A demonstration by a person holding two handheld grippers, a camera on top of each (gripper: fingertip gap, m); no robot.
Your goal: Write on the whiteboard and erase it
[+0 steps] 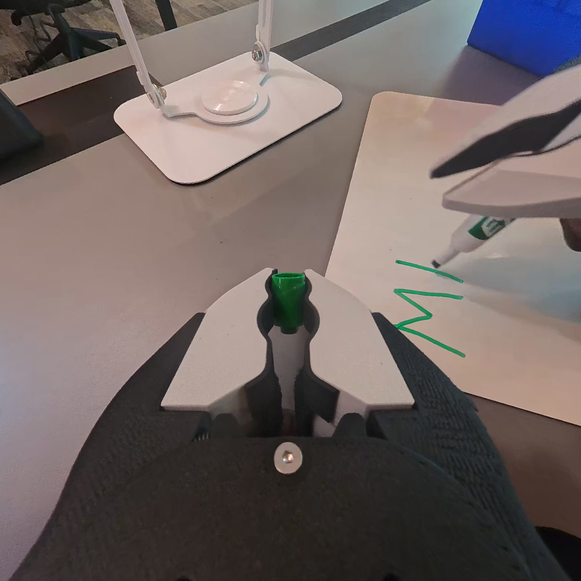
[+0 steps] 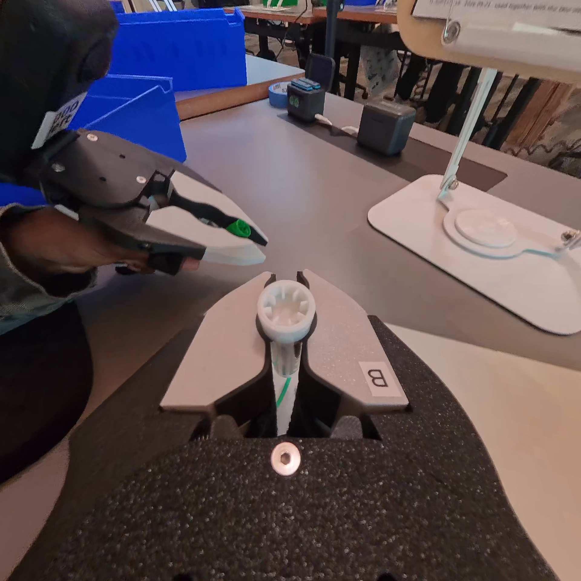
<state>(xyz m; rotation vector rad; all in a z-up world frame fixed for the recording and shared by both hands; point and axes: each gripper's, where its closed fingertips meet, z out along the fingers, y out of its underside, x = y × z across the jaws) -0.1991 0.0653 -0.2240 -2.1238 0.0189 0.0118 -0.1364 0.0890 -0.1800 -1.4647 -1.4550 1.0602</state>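
Note:
My left gripper [image 1: 289, 273] is shut on a green marker cap [image 1: 287, 298] and hovers over the grey table, left of the whiteboard [image 1: 408, 195]. The whiteboard lies flat and bears green marks [image 1: 427, 308]. My right gripper [image 2: 286, 276] is shut on a white marker with a green label [image 2: 286, 311]; I see its hollow rear end. In the left wrist view the marker [image 1: 471, 232] slants down under the right gripper and its tip touches the board at a green line. The left gripper [image 2: 257, 242] with the cap [image 2: 239, 229] also shows in the right wrist view.
A white lamp base [image 1: 226, 119] stands on the table beyond the whiteboard, also in the right wrist view [image 2: 471, 251]. Blue bins [image 2: 176, 53] stand at the far side. Two dark boxes [image 2: 385, 129] and a blue tape roll [image 2: 278, 94] sit farther back. A person's hand [image 2: 63, 245] holds the left gripper. The grippers' ends are close to 8 cm from one another.

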